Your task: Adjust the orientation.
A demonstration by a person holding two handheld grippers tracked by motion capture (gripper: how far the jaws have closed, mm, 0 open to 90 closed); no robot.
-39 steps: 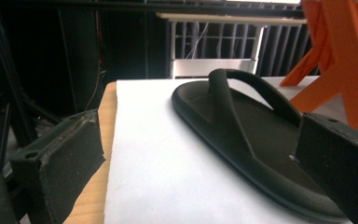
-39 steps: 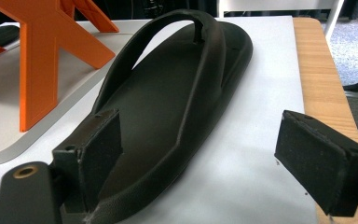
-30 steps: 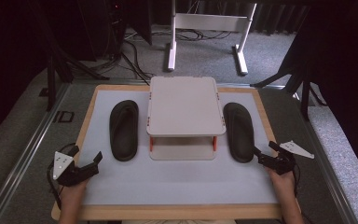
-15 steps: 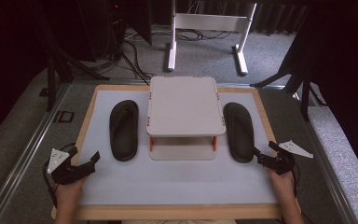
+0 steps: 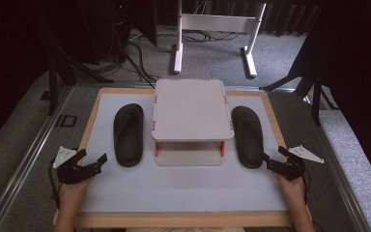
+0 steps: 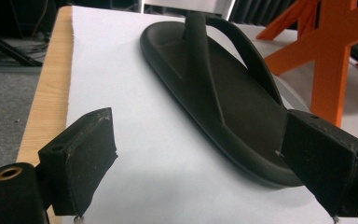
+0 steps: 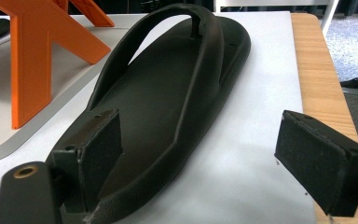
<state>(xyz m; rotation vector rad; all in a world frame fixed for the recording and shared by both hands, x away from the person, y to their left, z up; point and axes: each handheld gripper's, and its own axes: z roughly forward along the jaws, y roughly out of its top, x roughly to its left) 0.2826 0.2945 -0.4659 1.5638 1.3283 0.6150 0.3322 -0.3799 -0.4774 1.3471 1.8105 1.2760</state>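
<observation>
Approaching two black rubber flip-flops with both pairs of tongs spread and empty.

Left to right, we see the left gripper [image 5: 93, 162] wide open, its jaws having just closed slightly around nothing, short of the left black flip-flop [image 5: 128, 134]; the white two-tier rack on orange legs [image 5: 190, 116] stands between the sandals; the right black flip-flop [image 5: 248, 136] lies just ahead of the right gripper [image 5: 274, 157], also spread, one pad [image 7: 95, 149] close by its heel. We judge that a shallow pinch on the soft sole could slip, or push a sandal against the rack.
</observation>
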